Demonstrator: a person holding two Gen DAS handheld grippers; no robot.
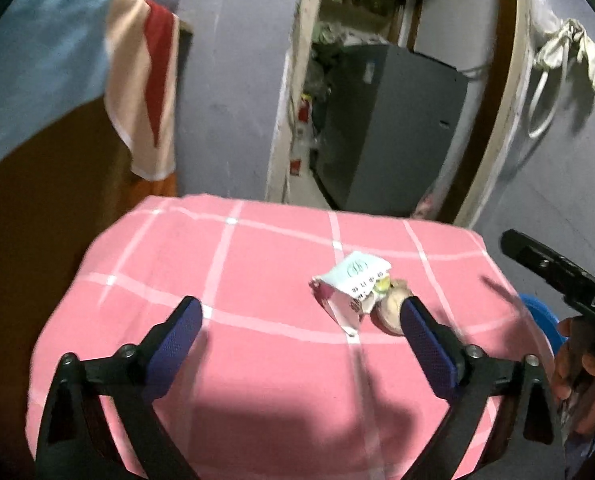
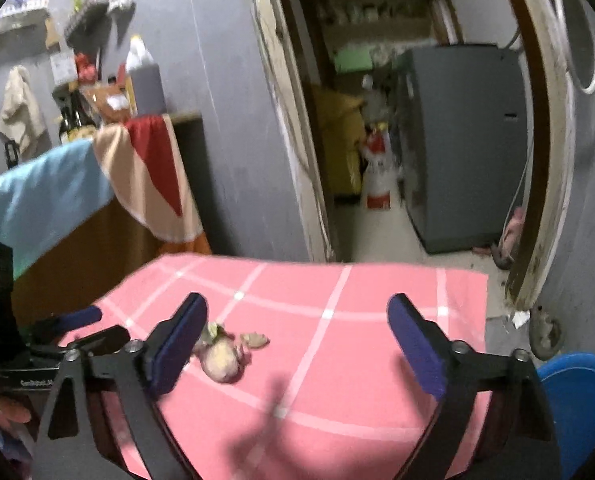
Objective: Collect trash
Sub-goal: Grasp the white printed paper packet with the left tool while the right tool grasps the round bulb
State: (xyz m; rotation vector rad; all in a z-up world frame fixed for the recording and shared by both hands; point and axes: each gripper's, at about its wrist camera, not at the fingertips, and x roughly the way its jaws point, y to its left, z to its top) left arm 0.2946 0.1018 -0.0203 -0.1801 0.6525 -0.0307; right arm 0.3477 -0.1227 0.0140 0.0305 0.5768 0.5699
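Crumpled printed wrapper [image 1: 351, 286] beside beige lump [image 1: 391, 312]

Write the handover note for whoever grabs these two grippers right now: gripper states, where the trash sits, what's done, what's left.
Left gripper: open, empty, over the pink checked cloth.
Right gripper: open, empty, over the same cloth.
Trash: crumpled paper wrapper and a round pale scrap lie together on the cloth, just beyond the left gripper's right-hand finger.
Blue bin stands past the table's right edge.
Done: nothing picked up.
Left: grab both pieces; the bin seems the likely drop.
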